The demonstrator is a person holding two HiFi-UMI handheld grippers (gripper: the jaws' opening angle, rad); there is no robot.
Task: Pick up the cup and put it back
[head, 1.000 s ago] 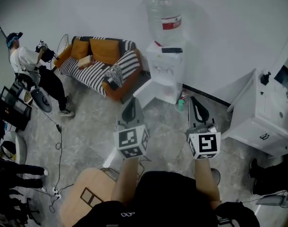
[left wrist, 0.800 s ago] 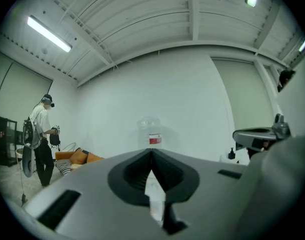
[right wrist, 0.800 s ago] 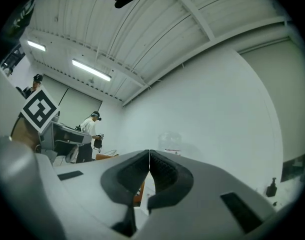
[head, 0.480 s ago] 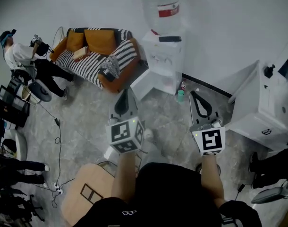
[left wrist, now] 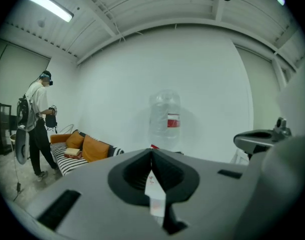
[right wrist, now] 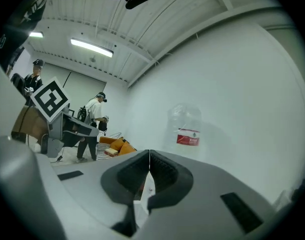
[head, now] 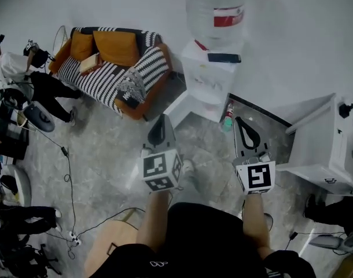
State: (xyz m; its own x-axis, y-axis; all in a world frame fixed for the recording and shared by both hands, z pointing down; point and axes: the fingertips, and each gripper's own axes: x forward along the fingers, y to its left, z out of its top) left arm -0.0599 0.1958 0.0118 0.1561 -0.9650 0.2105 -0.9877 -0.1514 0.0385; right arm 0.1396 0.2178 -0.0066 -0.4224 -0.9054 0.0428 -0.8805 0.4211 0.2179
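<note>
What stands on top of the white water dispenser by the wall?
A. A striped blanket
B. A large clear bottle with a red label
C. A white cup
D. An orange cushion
B: in the head view a large clear water bottle with a red label sits on the white dispenser, while the orange cushions lie on the striped sofa.

Head view looks steeply down; both gripper views face level toward the water bottle [left wrist: 165, 118]
</note>
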